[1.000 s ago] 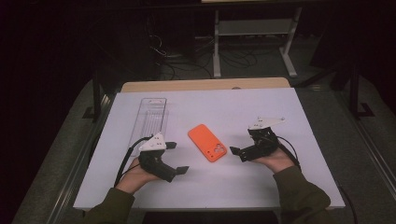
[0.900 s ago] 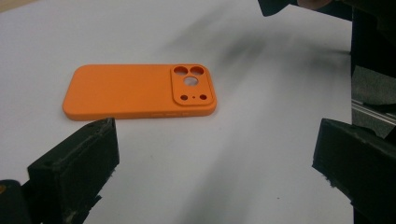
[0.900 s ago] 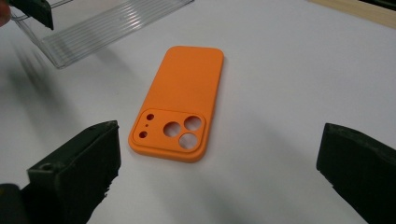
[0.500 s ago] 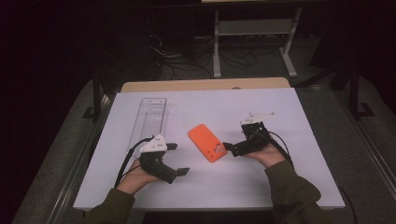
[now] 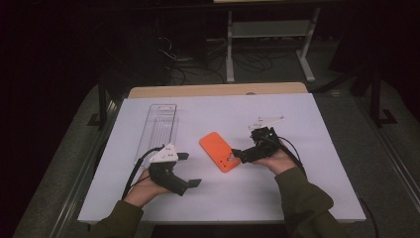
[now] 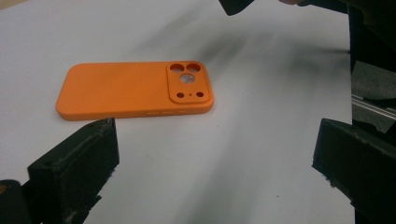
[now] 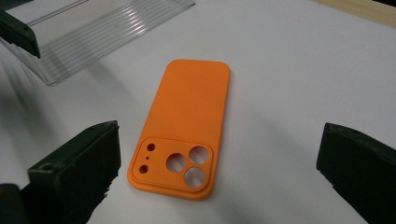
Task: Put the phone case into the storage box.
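Nearest me, left gripper [image 5: 188, 170] sits on white table [image 5: 317, 198], jaws wide, holding nothing. Mid-table, right gripper [image 5: 239, 155] gaping too, empty, tips right at orange phone case [image 5: 220, 150], lying back-up. Farther left, clear tray [image 5: 159, 128].

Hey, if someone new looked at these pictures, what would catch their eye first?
The bright orange phone case lies camera-cutout side up in the middle of the white table. The right gripper, jaws open, sits right by its cutout end, and the left gripper is open nearer the person. A clear ribbed plastic tray lies to the left.
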A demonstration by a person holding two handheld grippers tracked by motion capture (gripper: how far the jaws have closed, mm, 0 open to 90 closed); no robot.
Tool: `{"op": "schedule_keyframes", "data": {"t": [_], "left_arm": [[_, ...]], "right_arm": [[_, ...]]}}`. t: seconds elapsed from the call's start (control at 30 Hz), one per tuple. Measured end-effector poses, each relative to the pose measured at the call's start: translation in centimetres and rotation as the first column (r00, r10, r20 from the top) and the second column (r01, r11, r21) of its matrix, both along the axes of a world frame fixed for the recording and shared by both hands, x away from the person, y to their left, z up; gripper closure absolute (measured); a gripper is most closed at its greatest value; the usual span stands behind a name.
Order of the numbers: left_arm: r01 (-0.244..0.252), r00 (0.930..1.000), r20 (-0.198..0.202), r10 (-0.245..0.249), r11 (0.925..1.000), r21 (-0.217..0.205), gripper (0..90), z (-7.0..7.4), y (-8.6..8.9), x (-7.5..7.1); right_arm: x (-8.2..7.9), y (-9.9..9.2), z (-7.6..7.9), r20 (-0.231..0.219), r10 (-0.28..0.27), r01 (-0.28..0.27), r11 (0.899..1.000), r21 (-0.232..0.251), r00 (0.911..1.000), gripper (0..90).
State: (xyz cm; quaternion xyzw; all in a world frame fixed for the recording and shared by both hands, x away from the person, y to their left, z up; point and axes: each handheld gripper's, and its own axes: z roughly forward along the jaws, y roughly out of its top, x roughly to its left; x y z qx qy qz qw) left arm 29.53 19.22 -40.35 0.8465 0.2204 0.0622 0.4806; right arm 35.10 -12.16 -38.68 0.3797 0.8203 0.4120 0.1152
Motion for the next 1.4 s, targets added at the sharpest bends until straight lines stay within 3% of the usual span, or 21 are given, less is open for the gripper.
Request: {"op": "schedule_keyframes", "data": {"t": [0.93, 1.07, 1.4], "left_arm": [[0.013, 0.9999, -0.001, -0.013, 0.9999, -0.003, 0.0, -0.2, 0.1, 0.1], [0.014, 0.9999, 0.004, -0.014, 0.9999, -0.005, 0.0, -0.3, 0.1, 0.2], [0.009, 0.9999, -0.006, -0.009, 0.9999, -0.009, 0.0, -0.3, 0.1, 0.2]], "right_arm": [[2.4, 3.6, -0.3, 0.024, -0.024, 0.024, 1.0, -0.01, 0.9994, 0.0], [2.3, 4.2, -0.6, 0.02, -0.052, 0.053, 0.998, -0.03, 0.9985, 0.0], [1.9, 4.6, -0.8, 0.008, -0.059, 0.059, 0.998, -0.035, 0.9982, 0.0]]}}
